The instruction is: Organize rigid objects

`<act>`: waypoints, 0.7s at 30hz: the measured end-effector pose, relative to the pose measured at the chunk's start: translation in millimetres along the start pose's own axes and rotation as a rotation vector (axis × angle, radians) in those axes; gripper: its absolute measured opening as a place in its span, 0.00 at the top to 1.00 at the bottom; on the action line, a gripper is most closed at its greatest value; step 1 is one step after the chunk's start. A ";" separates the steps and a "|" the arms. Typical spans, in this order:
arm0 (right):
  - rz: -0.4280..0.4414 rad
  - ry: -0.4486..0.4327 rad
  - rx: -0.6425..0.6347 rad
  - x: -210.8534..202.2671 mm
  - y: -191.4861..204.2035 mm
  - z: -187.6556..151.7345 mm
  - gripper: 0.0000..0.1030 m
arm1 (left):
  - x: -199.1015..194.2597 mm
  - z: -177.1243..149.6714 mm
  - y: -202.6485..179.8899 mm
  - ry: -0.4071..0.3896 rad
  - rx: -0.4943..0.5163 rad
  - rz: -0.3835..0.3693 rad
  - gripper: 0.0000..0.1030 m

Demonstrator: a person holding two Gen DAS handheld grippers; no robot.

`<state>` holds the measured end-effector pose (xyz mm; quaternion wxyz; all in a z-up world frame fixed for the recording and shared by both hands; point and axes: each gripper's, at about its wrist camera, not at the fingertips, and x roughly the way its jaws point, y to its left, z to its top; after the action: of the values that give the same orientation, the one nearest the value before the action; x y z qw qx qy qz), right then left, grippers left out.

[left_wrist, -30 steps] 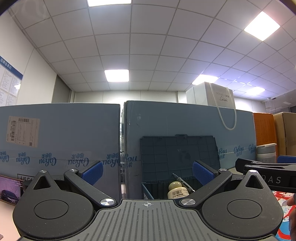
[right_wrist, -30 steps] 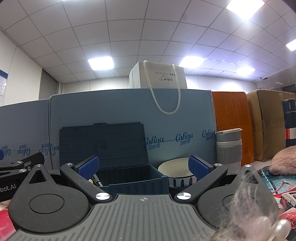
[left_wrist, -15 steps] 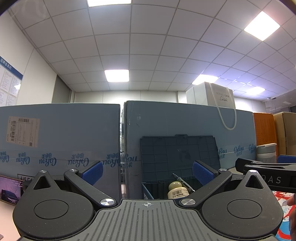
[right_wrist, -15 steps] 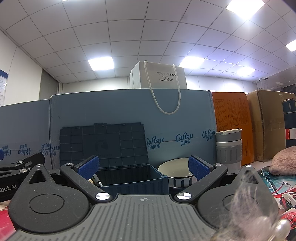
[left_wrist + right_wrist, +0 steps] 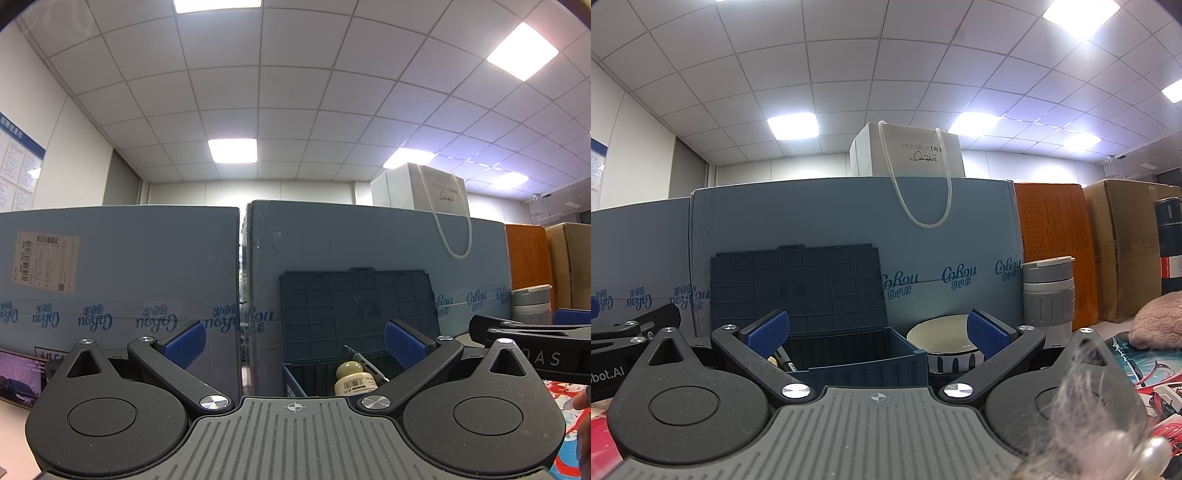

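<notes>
A dark blue storage box [image 5: 866, 363] stands open with its lid [image 5: 798, 288] upright against the blue cartons; it also shows in the left wrist view [image 5: 295, 380]. Inside it are a cream bottle [image 5: 354, 378] and a pen [image 5: 364, 363]. A cream bowl [image 5: 942, 338] sits just right of the box. My left gripper [image 5: 293, 339] is open and empty, held low in front of the box. My right gripper [image 5: 877, 332] is open and empty, facing the box and bowl.
Tall blue cartons [image 5: 122, 273] wall off the back. A grey-and-white cup [image 5: 1049, 295], an orange box [image 5: 1056, 254], a brown carton [image 5: 1130, 247], a dark flask [image 5: 1169, 243] and a pink knitted item [image 5: 1158, 328] stand at the right. A white gift bag [image 5: 908, 158] sits on top.
</notes>
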<state>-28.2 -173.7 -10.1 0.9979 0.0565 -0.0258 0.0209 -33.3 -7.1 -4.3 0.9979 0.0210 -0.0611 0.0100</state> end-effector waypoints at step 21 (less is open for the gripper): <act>0.000 -0.001 -0.001 0.2 0.4 -0.4 0.00 | -0.2 0.0 1.4 0.003 -0.001 0.001 0.00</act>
<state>-28.0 -173.3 -10.4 0.9979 0.0560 -0.0262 0.0208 -33.5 -5.8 -4.2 0.9980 0.0203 -0.0598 0.0105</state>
